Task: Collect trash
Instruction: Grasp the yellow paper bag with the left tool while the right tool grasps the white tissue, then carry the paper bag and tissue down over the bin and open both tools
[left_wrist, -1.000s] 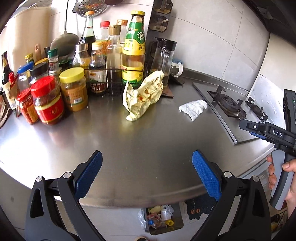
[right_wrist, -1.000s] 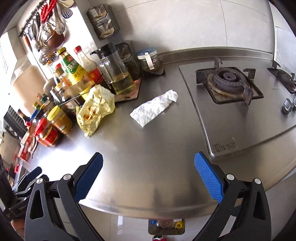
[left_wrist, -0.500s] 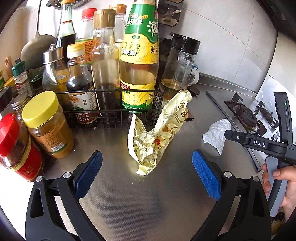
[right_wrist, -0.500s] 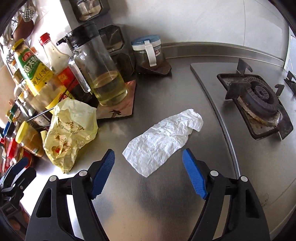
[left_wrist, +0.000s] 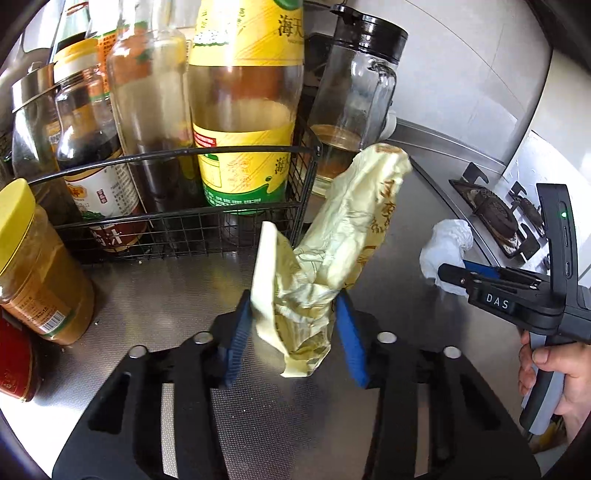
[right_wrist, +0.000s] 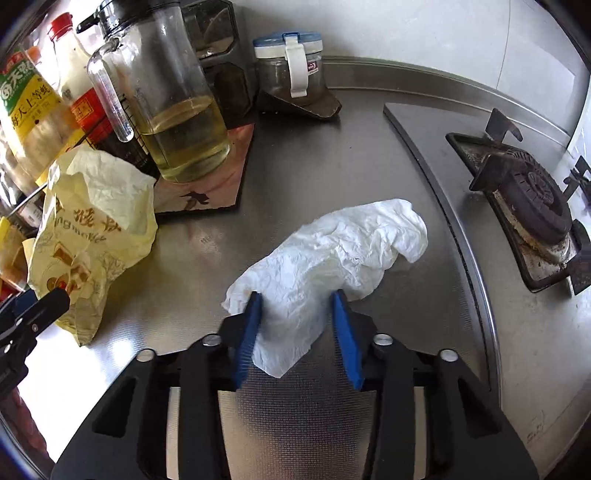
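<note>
Bright daylight, glare on the steel counter (right_wrist: 317, 155), fisheye-warped dark edges.

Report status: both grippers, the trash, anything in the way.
Left gripper closing on yellow wrapper. Right gripper closing on white tissue. Wire rack of bottles close behind wrapper; oil jug nearby.

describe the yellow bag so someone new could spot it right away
On the steel counter, look left of the stove burner to the wire rack of bottles. Right in front of that rack is the yellow bag, with the left gripper closing its jaws on the lower end. It is crumpled, pale yellow with brown print, unlike the plain white tissue lying nearer the burner.
</note>
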